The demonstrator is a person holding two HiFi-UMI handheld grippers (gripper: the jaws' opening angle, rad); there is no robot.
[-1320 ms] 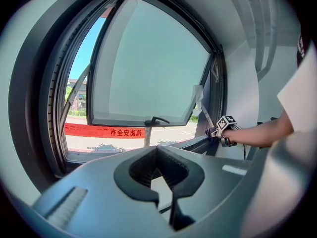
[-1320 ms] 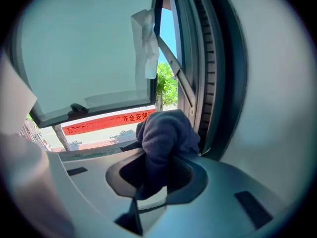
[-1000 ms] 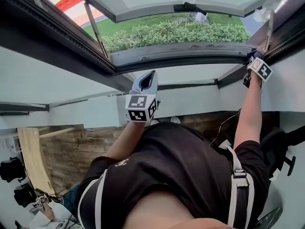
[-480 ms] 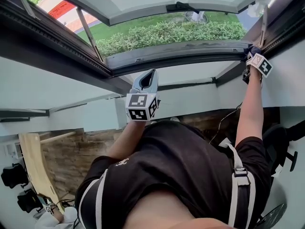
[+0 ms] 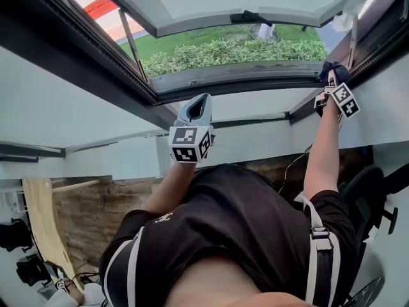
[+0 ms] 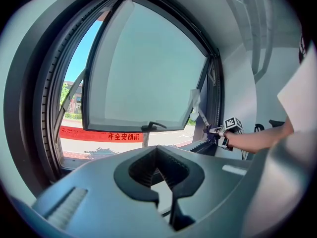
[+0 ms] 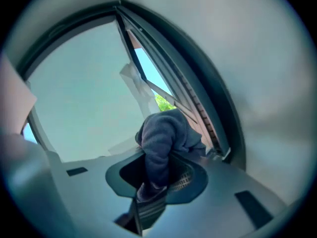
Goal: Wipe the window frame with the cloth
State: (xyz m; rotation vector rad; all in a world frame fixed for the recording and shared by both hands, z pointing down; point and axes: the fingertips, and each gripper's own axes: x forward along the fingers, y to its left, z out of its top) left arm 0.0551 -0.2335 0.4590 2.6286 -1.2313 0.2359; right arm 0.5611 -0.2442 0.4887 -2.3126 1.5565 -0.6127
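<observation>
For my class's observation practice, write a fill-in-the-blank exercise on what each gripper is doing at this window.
The right gripper clamps a dark blue fleece ___.
The left gripper, jaws together, holds ___.
The glass window sash is swung ___, not shut.
Missing words: cloth; nothing; open.

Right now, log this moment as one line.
right tongs: shut on dark cloth | dark cloth: at window frame, lower right corner | left tongs: shut, empty, away from frame | window sash: open outward
</observation>
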